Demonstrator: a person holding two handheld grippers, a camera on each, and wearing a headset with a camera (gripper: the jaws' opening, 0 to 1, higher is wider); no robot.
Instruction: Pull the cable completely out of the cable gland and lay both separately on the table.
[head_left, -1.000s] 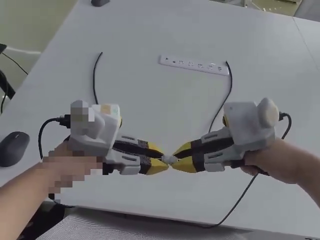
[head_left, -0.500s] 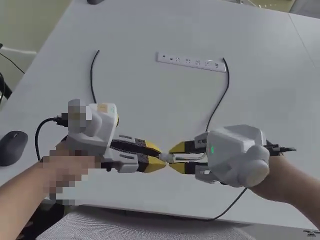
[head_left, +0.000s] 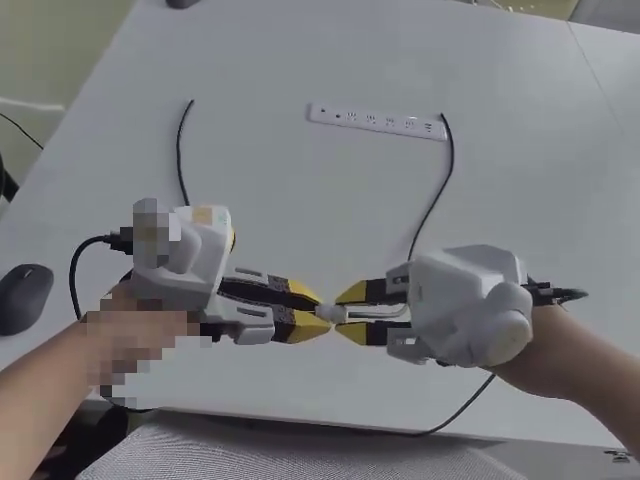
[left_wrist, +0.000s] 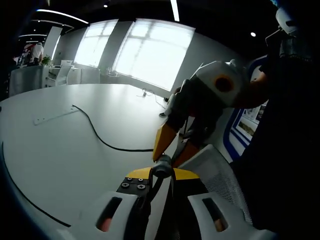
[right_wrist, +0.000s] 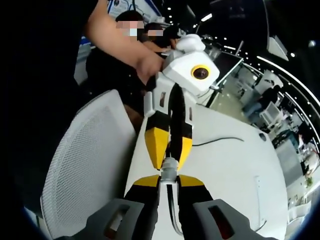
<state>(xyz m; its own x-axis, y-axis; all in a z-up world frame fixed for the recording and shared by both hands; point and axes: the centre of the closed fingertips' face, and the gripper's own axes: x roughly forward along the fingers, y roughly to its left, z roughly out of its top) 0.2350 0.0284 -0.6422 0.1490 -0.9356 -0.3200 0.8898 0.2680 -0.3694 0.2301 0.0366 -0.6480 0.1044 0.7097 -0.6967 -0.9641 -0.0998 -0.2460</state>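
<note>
My R tongs (head_left: 342, 318) rolled over in last sec; L tongs (head_left: 320, 320) still nip gland (left_wrist: 162, 167), R the cable (right_wrist: 171, 202), so not out yet.

left gripper (head_left: 318, 318): white shell, yellow-black jaws, black lead (head_left: 92, 243) | right gripper (head_left: 342, 316): white shell, yellow jaws

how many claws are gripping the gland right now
2: the left claw and the right claw meet tip to tip above the table, each shut on the small grey gland between them.
</note>
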